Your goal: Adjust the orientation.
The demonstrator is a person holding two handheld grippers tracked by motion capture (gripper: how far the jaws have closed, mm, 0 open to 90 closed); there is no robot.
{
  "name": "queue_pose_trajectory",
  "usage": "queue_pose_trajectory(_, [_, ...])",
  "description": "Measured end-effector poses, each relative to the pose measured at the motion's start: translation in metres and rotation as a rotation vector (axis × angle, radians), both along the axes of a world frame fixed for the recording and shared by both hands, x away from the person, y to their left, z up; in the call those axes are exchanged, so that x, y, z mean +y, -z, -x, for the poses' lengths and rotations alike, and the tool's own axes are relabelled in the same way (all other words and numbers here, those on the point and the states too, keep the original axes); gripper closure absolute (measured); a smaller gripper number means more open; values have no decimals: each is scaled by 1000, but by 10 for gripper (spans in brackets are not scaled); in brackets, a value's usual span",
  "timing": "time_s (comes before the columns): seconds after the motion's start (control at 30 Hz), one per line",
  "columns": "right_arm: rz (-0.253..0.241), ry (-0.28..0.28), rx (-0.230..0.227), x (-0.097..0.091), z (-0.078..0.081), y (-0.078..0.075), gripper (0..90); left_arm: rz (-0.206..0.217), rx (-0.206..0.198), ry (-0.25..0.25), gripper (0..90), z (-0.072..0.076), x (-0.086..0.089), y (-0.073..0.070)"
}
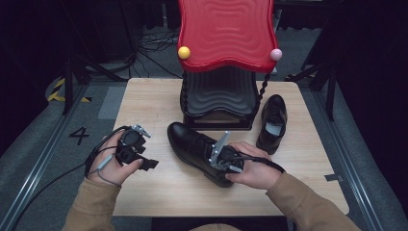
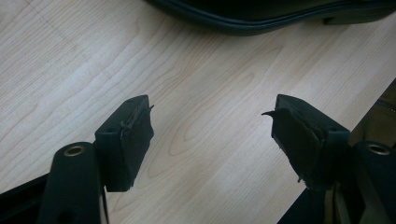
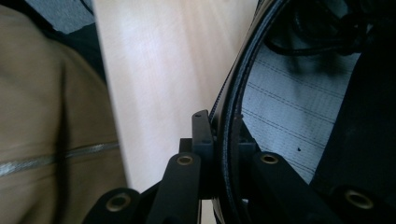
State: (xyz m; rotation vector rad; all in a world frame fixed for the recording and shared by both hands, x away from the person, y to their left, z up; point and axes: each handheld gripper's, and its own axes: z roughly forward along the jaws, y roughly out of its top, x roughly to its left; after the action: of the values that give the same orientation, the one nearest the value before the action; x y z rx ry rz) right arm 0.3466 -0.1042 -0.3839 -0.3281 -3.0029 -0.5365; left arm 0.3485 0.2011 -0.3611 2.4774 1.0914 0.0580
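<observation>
Black jaws of the right gripper (image 3: 223, 140) pinch the collar rim of the near black dress shoe (image 1: 195, 147), which lies mid-table, toe pointing up-left toward the red-topped stand (image 1: 225, 33). Left gripper (image 2: 212, 135) hangs spread over bare wooden table (image 1: 149, 96). Second shoe (image 1: 273, 122) rests beside the stand.

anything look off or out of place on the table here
Mostly tidy. The two black shoes are split up: the near shoe lies slanted mid-table, its collar rim pinched by the right tool, while the other shoe sits apart beside the red-topped rack. The left tool is open, holding nothing.
</observation>
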Motion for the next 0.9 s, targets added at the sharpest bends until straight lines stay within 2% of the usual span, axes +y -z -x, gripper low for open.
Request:
queue_pose_trajectory(0.1, [-9, 25, 12, -9, 8, -2, 840, 0, 4, -1, 297, -1, -3, 1])
queue_pose_trajectory(0.23, [-20, 108, 19, -28, 21, -4, 826, -8, 6, 18, 297, -3, -7, 2])
queue_pose_trajectory(0.53, [-24, 298, 11, -48, 30, 12, 804, -14, 11, 19, 297, -5, -9, 2])
queue_pose_trajectory(0.7, [-15, 309, -5, -44, 35, 20, 805, -15, 8, 21, 297, -4, -8, 2])
queue_pose_trajectory(0.83, [-8, 314, 6, -47, 35, 23, 809, -12, 12, 15, 297, -4, -7, 2])
queue_pose_trajectory(0.9, [10, 310, 8, -49, 34, 24, 815, -10, 14, 16, 297, -4, -7, 3])
